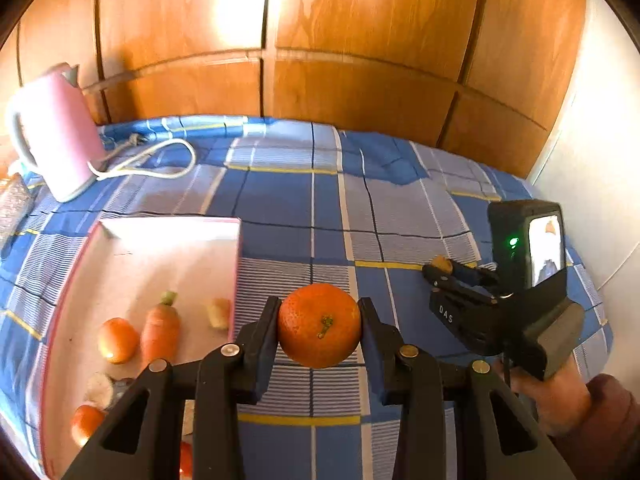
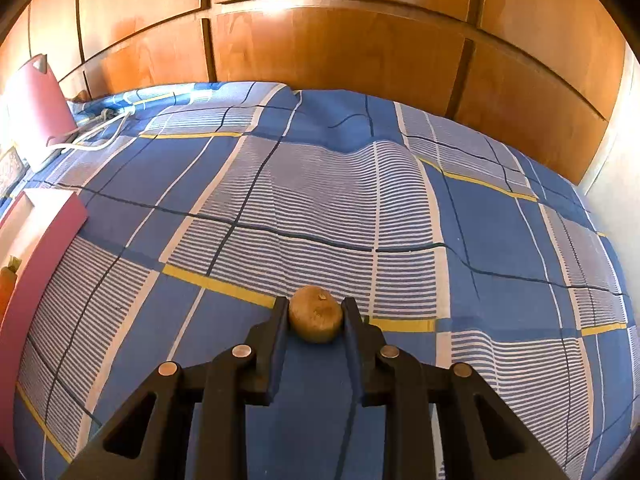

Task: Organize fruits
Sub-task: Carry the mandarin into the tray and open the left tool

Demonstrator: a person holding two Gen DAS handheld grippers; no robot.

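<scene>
My left gripper is shut on an orange tangerine and holds it above the blue checked cloth, just right of the pink tray. The tray holds a carrot, two more tangerines and a pale fruit piece. My right gripper is shut on a small brown kiwi low over the cloth. In the left wrist view the right gripper is at the right with the kiwi at its tips.
A pink electric kettle with a white cord stands at the back left. The blue checked cloth covers the surface. A wooden wardrobe is behind it and a white wall at the right.
</scene>
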